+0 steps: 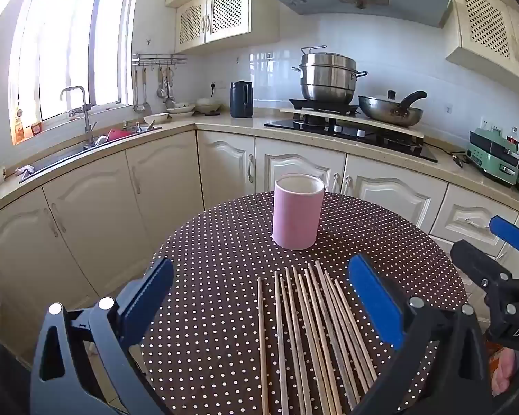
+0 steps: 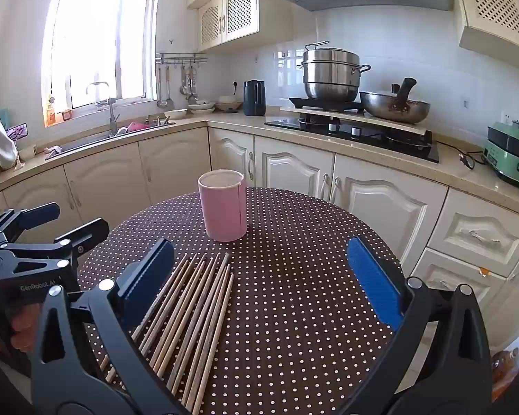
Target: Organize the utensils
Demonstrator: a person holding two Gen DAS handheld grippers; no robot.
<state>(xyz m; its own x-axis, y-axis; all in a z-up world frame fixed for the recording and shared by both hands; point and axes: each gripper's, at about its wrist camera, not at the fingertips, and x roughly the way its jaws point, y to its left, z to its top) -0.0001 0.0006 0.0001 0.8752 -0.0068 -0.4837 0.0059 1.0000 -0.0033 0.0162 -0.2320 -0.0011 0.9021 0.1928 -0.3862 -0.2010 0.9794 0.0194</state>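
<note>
A loose row of wooden chopsticks lies flat on the round table, on its brown cloth with white dots, at the near side. Their tips point roughly toward a pink cylindrical holder that stands upright farther back on the same cloth, apart from them and with nothing visible inside it.

The left gripper hangs above the chopsticks with its blue-padded jaws spread wide; the sticks show between the two pads, untouched. The right gripper is just as wide and grips nothing; in its own view the chopsticks lie by its left pad, and the holder stands ahead. The two grippers sit side by side, each showing at the edge of the other's view.

Behind the table runs an L-shaped counter with cream cabinets. A steel stacked steamer pot and a wok sit on the hob, a dark kettle stands near the corner, and the sink is under the window.
</note>
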